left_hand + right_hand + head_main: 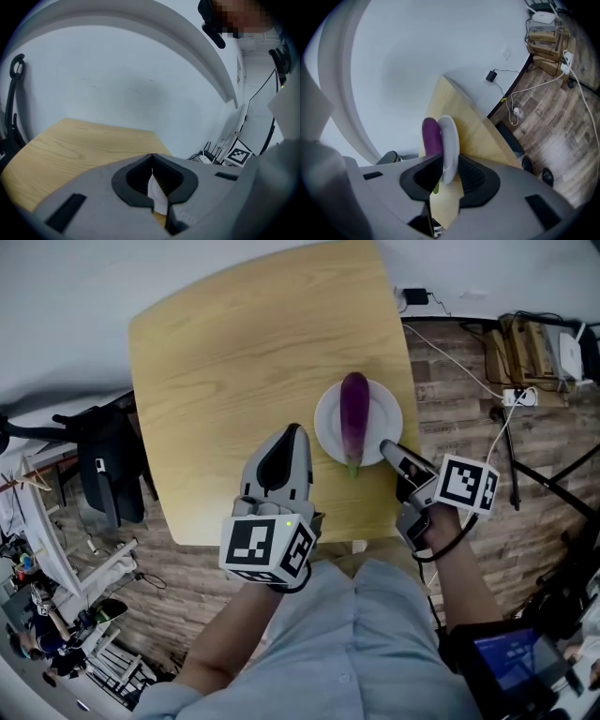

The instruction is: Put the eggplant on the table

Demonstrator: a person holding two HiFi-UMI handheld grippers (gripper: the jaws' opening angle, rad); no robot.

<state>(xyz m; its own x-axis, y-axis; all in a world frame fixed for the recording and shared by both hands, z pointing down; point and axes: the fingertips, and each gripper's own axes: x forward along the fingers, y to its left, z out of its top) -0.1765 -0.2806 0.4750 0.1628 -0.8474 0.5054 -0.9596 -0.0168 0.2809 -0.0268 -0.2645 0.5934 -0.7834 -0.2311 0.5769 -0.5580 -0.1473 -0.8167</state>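
A light wooden table (234,352) stands against a pale wall, with plank flooring (469,427) and trailing cables (506,423) off to its right in the head view. A white plate (328,423) lies toward the table's near right part, and the purple eggplant (353,413) rests lengthwise on it, its green stem end reaching over the near rim. The left gripper (295,432) hovers over the near edge of the table, just left of the plate and apart from it. The right gripper (386,446) points at the plate's near right rim, its tip right at the edge

In the left gripper view the wall fills most of the picture and the table (70,145) stretches away below. The left gripper (152,157) has its jaws together at the tips, with nothing held between them

In the right gripper view the scene is turned on its side: the table (473,126) runs up the middle, with the floor (553,117) to the right. The plate (449,140) shows edge-on, and its rim stands between the jaws of the right gripper (445,166). The jaws are apart, and a strip of wood shows between the rim and one pad. The eggplant (431,136) lies against the plate's face, beyond the jaw tips
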